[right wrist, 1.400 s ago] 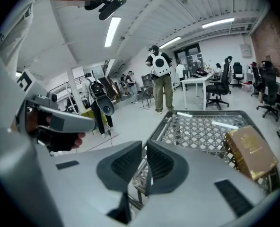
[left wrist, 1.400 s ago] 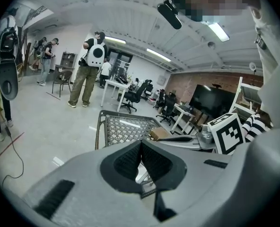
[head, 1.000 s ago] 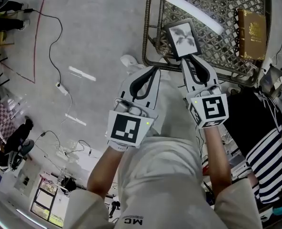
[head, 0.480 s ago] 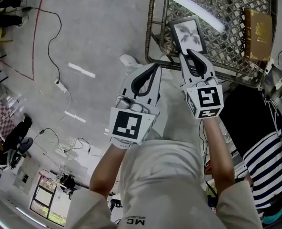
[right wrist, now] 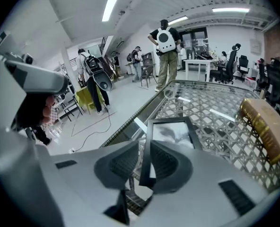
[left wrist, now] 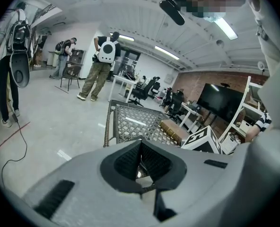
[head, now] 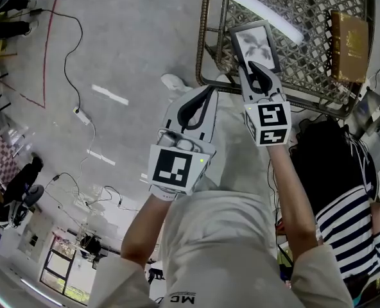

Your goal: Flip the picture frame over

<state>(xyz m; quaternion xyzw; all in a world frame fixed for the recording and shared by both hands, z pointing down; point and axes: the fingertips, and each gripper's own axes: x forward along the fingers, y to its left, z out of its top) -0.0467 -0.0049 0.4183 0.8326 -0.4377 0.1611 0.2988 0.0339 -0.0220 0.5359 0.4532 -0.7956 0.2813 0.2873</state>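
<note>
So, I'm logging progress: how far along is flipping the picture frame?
Done: the right gripper is shut on the picture frame at its near edge, over the lattice table. In hand: that grip only; the picture side faces up, so no turn shows. Left: turn it over and set it down. The left gripper is shut, empty.
</note>
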